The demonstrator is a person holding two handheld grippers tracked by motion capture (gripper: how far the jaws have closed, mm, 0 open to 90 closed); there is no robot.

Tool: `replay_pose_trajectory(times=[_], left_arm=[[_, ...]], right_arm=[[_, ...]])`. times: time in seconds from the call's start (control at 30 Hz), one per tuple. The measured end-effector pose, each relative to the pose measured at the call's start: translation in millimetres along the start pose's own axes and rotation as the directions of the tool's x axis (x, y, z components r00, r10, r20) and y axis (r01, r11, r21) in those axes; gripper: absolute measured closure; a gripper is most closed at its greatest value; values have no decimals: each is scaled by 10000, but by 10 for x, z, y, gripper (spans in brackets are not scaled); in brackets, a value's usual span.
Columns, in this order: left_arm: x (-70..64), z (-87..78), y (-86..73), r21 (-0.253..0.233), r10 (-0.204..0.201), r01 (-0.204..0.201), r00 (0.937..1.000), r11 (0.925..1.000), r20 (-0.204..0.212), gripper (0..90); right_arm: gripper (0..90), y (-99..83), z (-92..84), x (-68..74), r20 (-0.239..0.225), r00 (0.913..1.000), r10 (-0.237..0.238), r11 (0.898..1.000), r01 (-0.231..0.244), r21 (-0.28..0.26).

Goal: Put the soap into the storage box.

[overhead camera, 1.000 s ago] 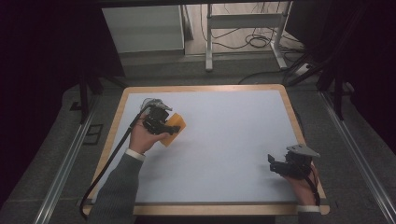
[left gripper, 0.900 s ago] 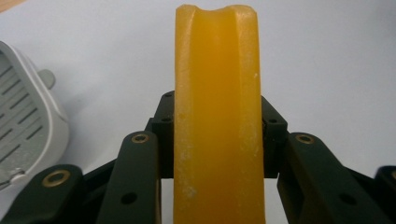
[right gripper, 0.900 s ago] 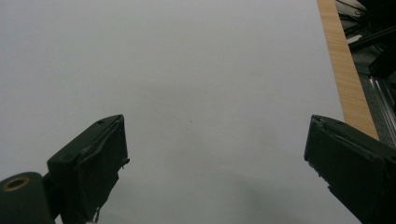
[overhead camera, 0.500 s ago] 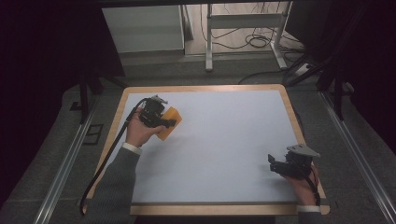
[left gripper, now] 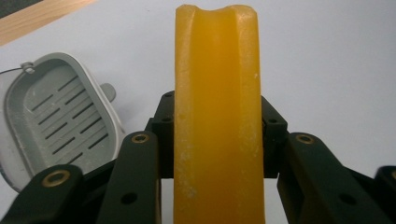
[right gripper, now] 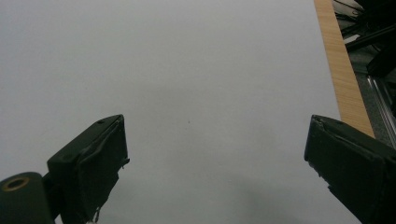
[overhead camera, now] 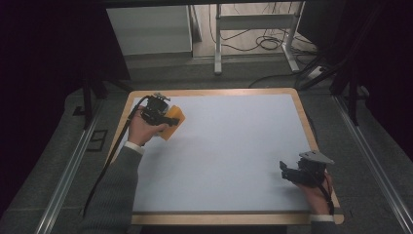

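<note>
So the left tongs [overhead camera: 168, 119] are carrying that yellow soap bar [overhead camera: 174, 123] up toward the far-left corner of the worktop [overhead camera: 234, 146]; compared with a second ago the hand's drifting further back and left, with the bar riding along clamped between the jaws. My read is it's heading for the grey soap dish [left gripper: 60, 116] that's sitting just off to the left in the left gripper view, slotted tray showing, nothing in it yet, so the drop-off is getting close. The bar's being held on edge, long axis running straight out along the jaws, far end pointing away from the hand and toward the middle of the worktop. The right tongs [overhead camera: 287, 173] are just resting near the front-right corner, jaws spread wide, gripping nothing
</note>
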State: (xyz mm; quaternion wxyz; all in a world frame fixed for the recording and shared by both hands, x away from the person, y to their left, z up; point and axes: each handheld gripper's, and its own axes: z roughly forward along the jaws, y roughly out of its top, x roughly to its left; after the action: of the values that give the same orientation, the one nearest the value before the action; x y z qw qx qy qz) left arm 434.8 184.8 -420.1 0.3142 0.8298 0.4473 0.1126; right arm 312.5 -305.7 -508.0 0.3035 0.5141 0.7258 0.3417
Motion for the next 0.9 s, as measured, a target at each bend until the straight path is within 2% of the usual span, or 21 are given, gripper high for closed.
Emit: replay_pose_trajectory(times=[0.47, 0.9], left_arm=[[319, 73, 76, 157, -798, 804, 9961, 9966, -369, 611], [391, 135, 96, 118, -1108, 1115, 9926, 9937, -494, 611]], right_arm=[[61, -7, 17, 9, -17, 10000, -51, 9999, 51, 104], [61, -14, 23, 6, 21, 10000, -40, 9999, 40, 164]])
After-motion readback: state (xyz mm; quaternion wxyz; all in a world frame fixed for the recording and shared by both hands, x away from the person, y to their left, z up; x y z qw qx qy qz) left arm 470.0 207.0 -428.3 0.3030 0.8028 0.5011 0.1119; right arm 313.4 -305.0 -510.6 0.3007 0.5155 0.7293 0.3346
